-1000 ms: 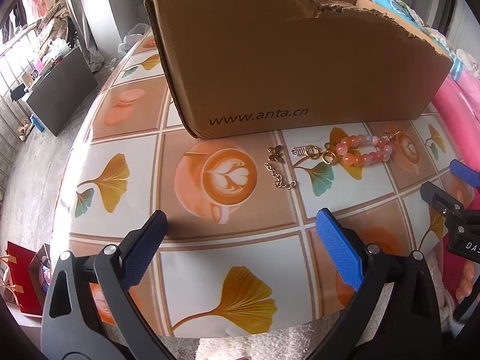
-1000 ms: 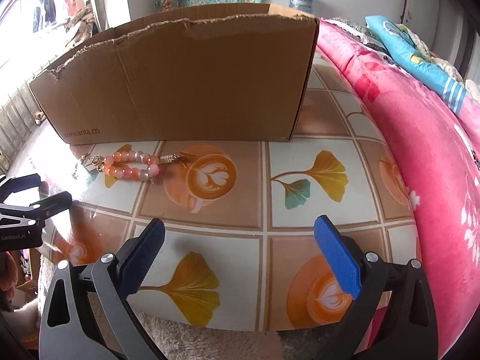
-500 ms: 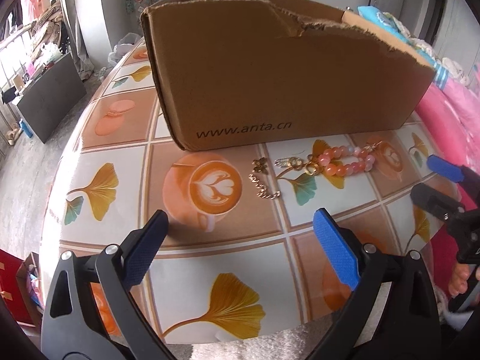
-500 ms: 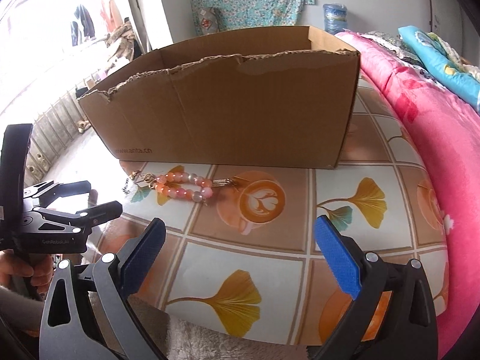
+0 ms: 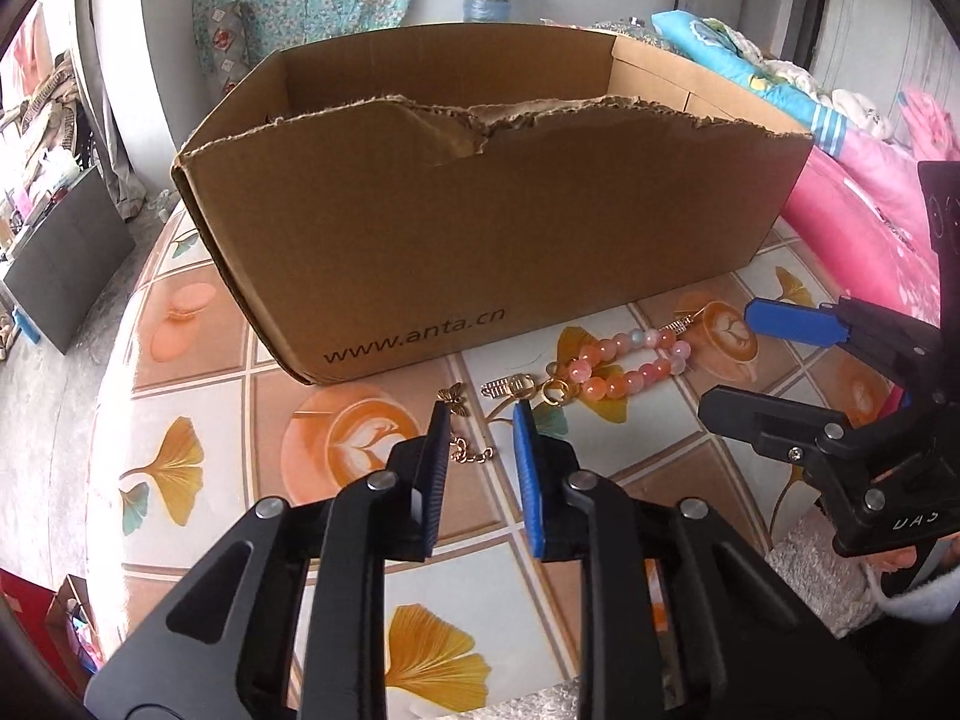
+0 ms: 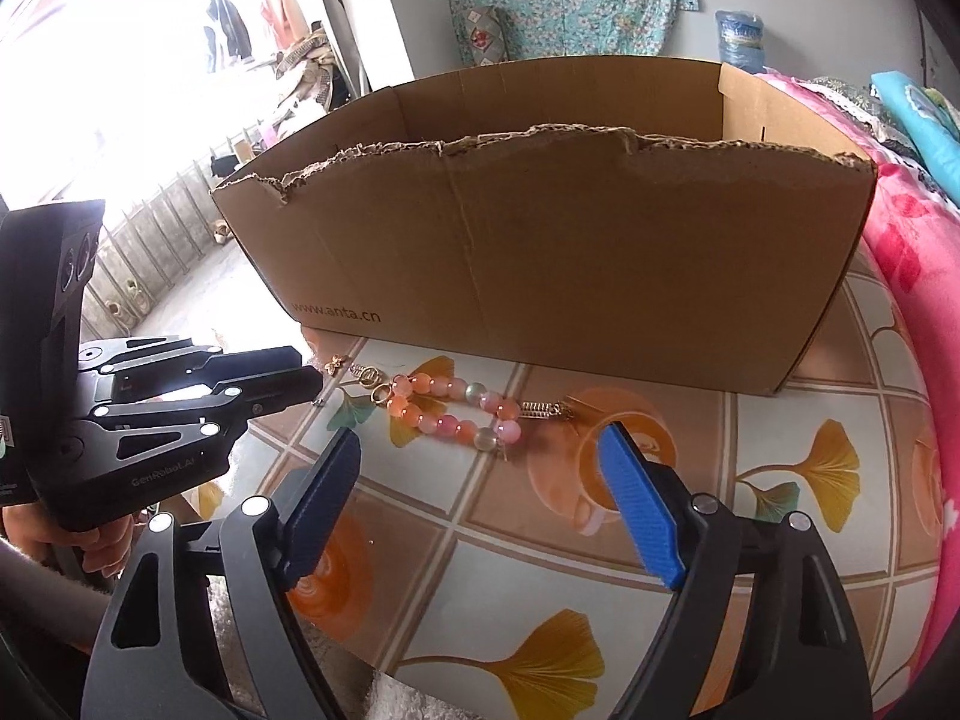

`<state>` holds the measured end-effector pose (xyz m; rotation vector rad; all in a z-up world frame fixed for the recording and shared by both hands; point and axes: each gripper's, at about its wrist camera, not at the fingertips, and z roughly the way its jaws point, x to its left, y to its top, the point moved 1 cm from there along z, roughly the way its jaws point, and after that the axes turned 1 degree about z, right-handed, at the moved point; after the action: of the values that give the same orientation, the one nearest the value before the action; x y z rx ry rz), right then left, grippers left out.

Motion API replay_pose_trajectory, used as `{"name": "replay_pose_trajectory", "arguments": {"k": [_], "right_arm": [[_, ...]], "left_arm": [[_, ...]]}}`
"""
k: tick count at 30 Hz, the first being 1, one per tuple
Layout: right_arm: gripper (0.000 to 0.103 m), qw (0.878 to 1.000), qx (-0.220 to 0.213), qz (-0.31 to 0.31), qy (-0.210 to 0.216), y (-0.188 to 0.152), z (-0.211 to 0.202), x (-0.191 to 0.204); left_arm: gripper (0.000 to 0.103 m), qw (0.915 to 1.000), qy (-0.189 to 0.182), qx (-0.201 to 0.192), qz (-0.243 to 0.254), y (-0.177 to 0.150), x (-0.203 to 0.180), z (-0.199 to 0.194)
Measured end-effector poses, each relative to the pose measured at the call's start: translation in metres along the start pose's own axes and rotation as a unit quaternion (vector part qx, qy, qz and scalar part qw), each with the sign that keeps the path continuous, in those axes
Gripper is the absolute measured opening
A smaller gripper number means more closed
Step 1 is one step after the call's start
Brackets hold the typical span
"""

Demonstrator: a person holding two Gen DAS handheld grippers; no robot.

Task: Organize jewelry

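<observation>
Left wrist view: the left gripper (image 5: pixel 480 420) is closing its jaws, nothing pinched, above a thin gold butterfly chain (image 5: pixel 459 429) lying on the tiled table (image 5: pixel 198 540) before the brown cardboard box (image 5: pixel 480 228).

Right wrist view: the right gripper (image 6: pixel 480 456) is closing, still wide and empty, near the pink beaded bracelet (image 6: pixel 450 405).

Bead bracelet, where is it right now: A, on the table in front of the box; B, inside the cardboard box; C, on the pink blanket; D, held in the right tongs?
A: the bead bracelet lies on the table in front of the box, with no tongs touching it.
</observation>
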<state>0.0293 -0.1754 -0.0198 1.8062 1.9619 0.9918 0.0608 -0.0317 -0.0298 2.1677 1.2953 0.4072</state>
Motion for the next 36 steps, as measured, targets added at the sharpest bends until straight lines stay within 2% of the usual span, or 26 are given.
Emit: {"name": "replay_pose_trajectory", "arguments": {"k": [4, 7, 11, 14, 16, 17, 22, 28, 36], "right_arm": [[0.080, 1.000, 0.004, -0.002, 0.009, 0.004, 0.005, 0.000], [0.080, 1.000, 0.010, 0.004, 0.015, 0.005, 0.008, -0.001], [0.080, 1.000, 0.014, 0.011, 0.021, 0.003, 0.010, 0.000], [0.080, 1.000, 0.015, 0.012, 0.021, 0.002, 0.009, 0.002], [0.080, 1.000, 0.015, 0.013, 0.020, 0.001, 0.007, 0.002], [0.080, 1.000, 0.016, 0.013, 0.021, 0.002, 0.007, 0.002], [0.080, 0.999, 0.022, 0.013, 0.023, 0.001, 0.004, 0.002], [0.080, 1.000, 0.017, -0.003, 0.026, 0.005, -0.002, 0.010], [0.057, 0.998, 0.029, -0.044, 0.046, 0.008, 0.006, 0.030]], "left_arm": [[0.020, 0.9999, -0.002, 0.013, 0.011, -0.003, 0.005, 0.002], [0.026, 0.9993, -0.011, 0.025, 0.024, -0.007, 0.010, 0.007], [0.027, 0.9983, -0.017, 0.012, 0.054, -0.007, 0.012, 0.010], [0.019, 0.9980, -0.021, 0.006, 0.059, -0.007, 0.017, 0.011], [0.004, 0.9978, -0.021, 0.008, 0.063, -0.006, 0.018, 0.011], [0.003, 0.9979, -0.022, 0.008, 0.061, -0.006, 0.020, 0.012], [0.002, 0.9976, -0.012, -0.004, 0.069, -0.009, 0.016, 0.010], [0.001, 0.9988, -0.008, -0.024, 0.042, -0.011, 0.018, -0.005], [0.001, 0.9987, -0.005, -0.051, -0.008, -0.014, 0.028, -0.028]]}}
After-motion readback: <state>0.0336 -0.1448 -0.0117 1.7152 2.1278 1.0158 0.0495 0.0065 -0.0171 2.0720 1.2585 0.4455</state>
